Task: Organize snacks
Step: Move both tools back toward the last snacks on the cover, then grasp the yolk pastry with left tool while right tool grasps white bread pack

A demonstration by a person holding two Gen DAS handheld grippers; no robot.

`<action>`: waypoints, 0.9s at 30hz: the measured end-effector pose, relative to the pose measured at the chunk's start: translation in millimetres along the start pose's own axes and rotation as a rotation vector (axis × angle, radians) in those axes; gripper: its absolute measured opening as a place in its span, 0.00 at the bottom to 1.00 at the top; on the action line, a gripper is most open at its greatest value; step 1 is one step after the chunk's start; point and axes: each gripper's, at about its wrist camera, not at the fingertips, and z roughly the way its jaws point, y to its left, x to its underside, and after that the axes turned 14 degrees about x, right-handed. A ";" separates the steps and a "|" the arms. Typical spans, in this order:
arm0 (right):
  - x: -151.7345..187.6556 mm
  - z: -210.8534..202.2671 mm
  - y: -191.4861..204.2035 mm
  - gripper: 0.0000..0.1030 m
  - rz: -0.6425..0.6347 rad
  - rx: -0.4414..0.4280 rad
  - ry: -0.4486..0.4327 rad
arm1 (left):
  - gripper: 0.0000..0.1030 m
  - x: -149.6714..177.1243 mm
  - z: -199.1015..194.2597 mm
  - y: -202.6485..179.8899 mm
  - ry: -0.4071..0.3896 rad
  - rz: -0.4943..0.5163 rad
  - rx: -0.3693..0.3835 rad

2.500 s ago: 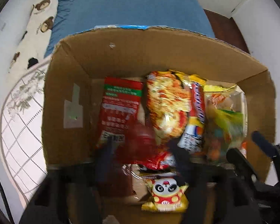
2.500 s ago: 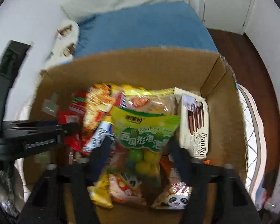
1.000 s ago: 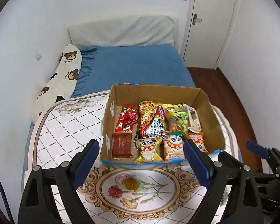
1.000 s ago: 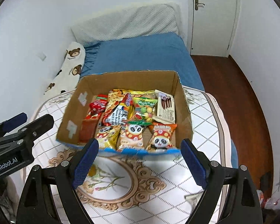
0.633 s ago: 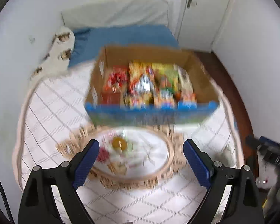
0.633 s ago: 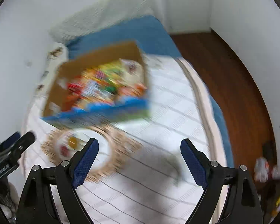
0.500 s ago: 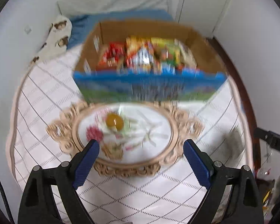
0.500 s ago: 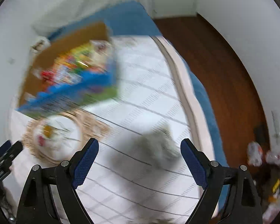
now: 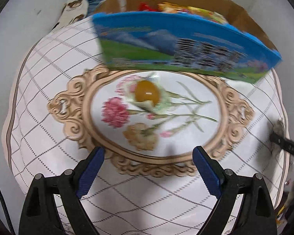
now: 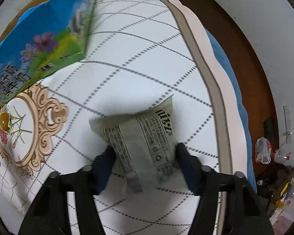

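Note:
A cardboard box (image 9: 186, 39) with a blue printed front holds several snack packs at the far side of the table. An orange wrapped candy (image 9: 147, 91) lies on the flower medallion of the tablecloth. My left gripper (image 9: 147, 152) hangs wide open over the cloth, short of the candy, with nothing between its fingers. In the right wrist view a grey-green snack packet (image 10: 145, 137) with black print lies on the cloth. My right gripper (image 10: 145, 152) points down at it. Its jaws are closing, and both pads touch the packet's sides. The box (image 10: 39, 39) and candy (image 10: 4, 121) sit to the left.
The tablecloth's curved edge (image 10: 211, 78) runs close on the right, with blue bedding and wooden floor (image 10: 235, 39) beyond. Bags and clutter (image 10: 262, 150) lie on the floor. A bear-print pillow (image 9: 74, 5) is behind the box. The right gripper's arm (image 9: 284, 145) shows at the left view's right edge.
Both grippers have dropped toward the table and tipped down, so the box slid to the top of each view. The right jaws have narrowed from wide open onto the grey-green packet.

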 end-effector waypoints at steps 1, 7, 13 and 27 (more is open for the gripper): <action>0.9 -3.3 6.8 0.57 -0.013 -0.003 -0.006 | 0.90 -2.7 -1.5 10.5 -0.004 -0.026 0.001; 0.7 -15.6 63.3 0.56 -0.087 -0.064 -0.018 | 0.90 -28.8 -4.7 56.7 -0.012 -0.155 0.048; -1.6 -19.7 107.0 0.54 -0.127 -0.102 -0.004 | 0.90 -62.0 26.3 57.5 0.098 -0.179 0.162; 6.9 -20.5 131.5 0.50 -0.237 -0.046 -0.004 | 0.48 -60.9 55.6 41.1 0.083 -0.107 0.122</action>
